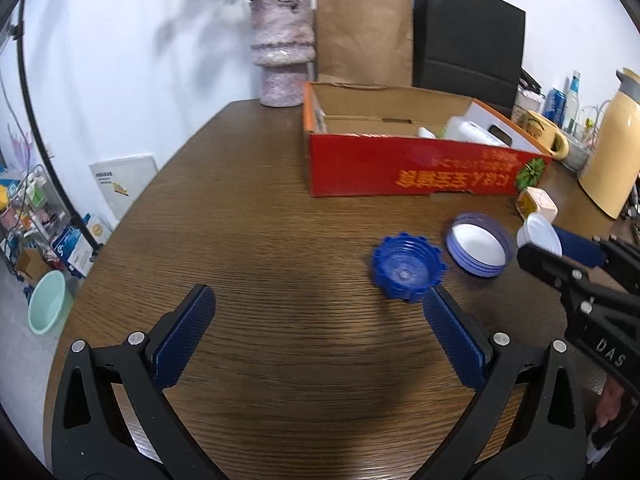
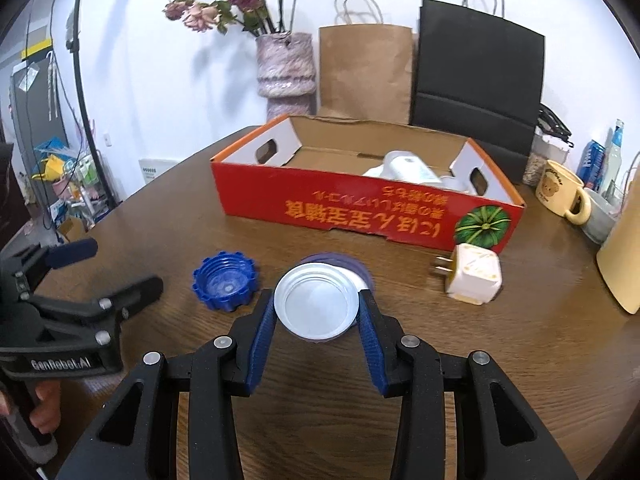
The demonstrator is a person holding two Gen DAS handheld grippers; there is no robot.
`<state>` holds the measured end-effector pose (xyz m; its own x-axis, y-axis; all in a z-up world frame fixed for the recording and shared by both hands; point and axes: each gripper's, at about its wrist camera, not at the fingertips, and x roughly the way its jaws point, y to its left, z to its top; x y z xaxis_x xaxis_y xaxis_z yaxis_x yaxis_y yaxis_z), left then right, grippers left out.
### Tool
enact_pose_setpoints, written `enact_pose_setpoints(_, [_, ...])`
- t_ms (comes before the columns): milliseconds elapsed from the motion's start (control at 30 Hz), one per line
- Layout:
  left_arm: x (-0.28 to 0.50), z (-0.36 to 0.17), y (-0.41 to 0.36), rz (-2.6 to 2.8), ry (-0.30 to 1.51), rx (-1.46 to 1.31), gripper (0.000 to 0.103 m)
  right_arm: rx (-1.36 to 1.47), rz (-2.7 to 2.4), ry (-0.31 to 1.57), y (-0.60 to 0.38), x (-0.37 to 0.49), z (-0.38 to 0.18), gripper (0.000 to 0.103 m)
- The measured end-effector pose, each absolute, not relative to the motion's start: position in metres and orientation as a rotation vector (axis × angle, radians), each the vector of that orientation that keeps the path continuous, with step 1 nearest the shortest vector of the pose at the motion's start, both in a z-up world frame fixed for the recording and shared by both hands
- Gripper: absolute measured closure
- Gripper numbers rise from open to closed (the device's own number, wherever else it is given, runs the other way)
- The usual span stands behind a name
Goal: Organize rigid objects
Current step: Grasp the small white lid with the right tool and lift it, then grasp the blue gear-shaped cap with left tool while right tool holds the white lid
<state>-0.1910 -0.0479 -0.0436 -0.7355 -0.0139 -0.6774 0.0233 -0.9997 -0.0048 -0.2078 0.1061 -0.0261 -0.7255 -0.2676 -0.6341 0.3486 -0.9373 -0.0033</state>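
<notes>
Right gripper [image 2: 318,308]: its blue pads press on the two sides of a white round lid [image 2: 316,307], which sits hollow side up between the fingertips, raised a little off the table [image 2: 160,224].
Purple lid [image 1: 478,249]: lies open side up on the table, directly under and behind the white lid in the right wrist view; apart from both grippers' pads.
Blue ridged cap [image 1: 407,272]: lies open side up on the wood, left of the purple lid, not quite touching it.
Left gripper [image 1: 316,304]: jaws stand wide with only bare table between them; the blue cap lies just beyond the tip of its right finger, outside the gap.
White plug adapter [image 2: 472,278]: rests on the table at the near right corner of the box, prongs pointing left.
Red cardboard box [image 2: 360,204]: stands open farther back on the table, with white items in its right part.
Hand [image 2: 44,404]: wraps the left gripper's handle.
</notes>
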Motion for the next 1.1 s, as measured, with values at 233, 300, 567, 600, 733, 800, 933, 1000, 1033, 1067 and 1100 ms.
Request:
enact_pose_setpoints(233, [-0.207, -0.053, -0.023, -2.903, 0.003, 1.215, 0.0, 0.929, -2.68, 0.15, 0.136, -0.214, -0.021, 0.058])
enact_pose_setpoints(300, [-0.212, -0.056, -0.019, -2.887, 0.013, 1.231, 0.0, 0.931, -2.688, 0.146, 0.143, -0.216, -0.021, 0.058])
enact_pose_setpoints(567, [-0.235, -0.065, -0.014, -2.814, 0.029, 1.277, 0.0, 0.94, -2.721, 0.139, 0.171, -0.223, -0.022, 0.058])
enact_pose_setpoints(600, [-0.237, -0.066, -0.013, -2.808, 0.026, 1.281, 0.0, 0.941, -2.723, 0.141, 0.173, -0.224, -0.022, 0.058])
enact_pose_setpoints(733, [-0.243, -0.068, -0.007, -2.803, 0.004, 1.284, 0.0, 0.946, -2.731, 0.136, 0.184, -0.227, -0.023, 0.058])
enact_pose_setpoints(800, [-0.245, -0.069, -0.003, -2.81, -0.009, 1.287, 0.001, 0.952, -2.738, 0.133, 0.189, -0.229, -0.023, 0.058])
enact_pose_setpoints(933, [-0.249, -0.071, 0.005, -2.819, -0.026, 1.308, 0.015, 0.962, -2.742, 0.127, 0.191, -0.232, -0.025, 0.058])
enact_pose_setpoints(1000, [-0.251, -0.072, 0.007, -2.819, -0.031, 1.319, 0.023, 0.959, -2.742, 0.134, 0.191, -0.231, -0.025, 0.058])
enact_pose_setpoints(1033, [-0.252, -0.073, 0.007, -2.824, -0.028, 1.327, 0.03, 0.957, -2.742, 0.138, 0.191, -0.231, -0.026, 0.058])
enact_pose_setpoints(1067, [-0.252, -0.073, 0.008, -2.829, -0.021, 1.336, 0.033, 0.957, -2.742, 0.142, 0.19, -0.232, -0.026, 0.058])
enact_pose_setpoints(1100, [-0.252, -0.073, 0.007, -2.835, -0.013, 1.343, 0.042, 0.958, -2.743, 0.144, 0.19, -0.231, -0.027, 0.058])
